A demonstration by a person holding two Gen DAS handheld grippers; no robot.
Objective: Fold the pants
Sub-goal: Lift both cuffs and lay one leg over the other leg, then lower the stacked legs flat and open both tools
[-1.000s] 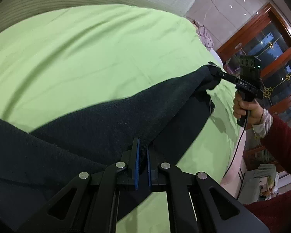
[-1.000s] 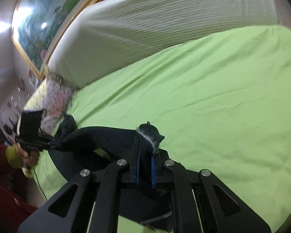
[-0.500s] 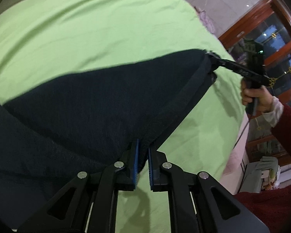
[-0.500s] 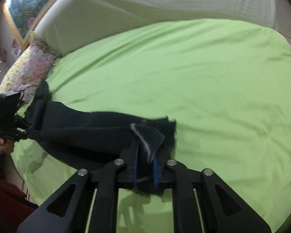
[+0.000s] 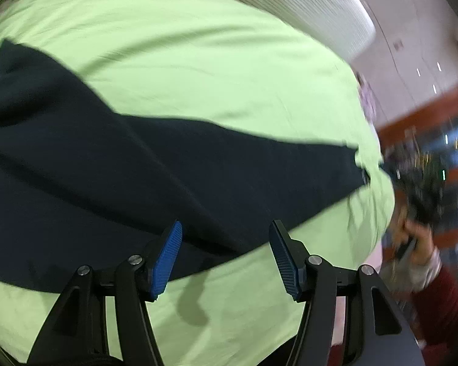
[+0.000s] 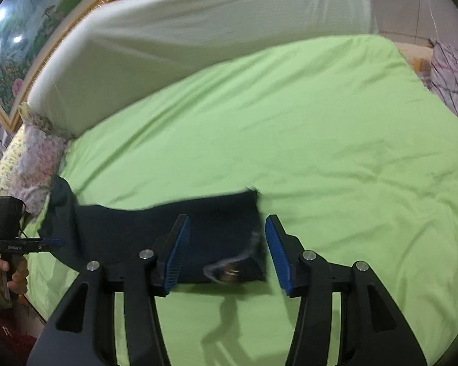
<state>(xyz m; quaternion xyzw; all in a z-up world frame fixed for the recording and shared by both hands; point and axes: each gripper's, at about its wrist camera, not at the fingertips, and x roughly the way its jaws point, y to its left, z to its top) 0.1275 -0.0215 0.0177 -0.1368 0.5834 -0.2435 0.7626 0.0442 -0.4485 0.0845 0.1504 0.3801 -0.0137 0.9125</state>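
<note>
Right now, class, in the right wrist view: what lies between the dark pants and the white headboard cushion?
Only bare green sheet separates the pants from the headboard cushion; the right wrist view shows nothing else lying on that stretch.

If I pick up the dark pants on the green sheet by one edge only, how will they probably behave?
The dark pants will probably hang limp: they lie flat and follow the green sheet with soft creases. The cloth looks thick and fuzzy, so it will likely not slip from the pads. Lifted by one edge, the folded layers at the waist end may well fall open.
</note>
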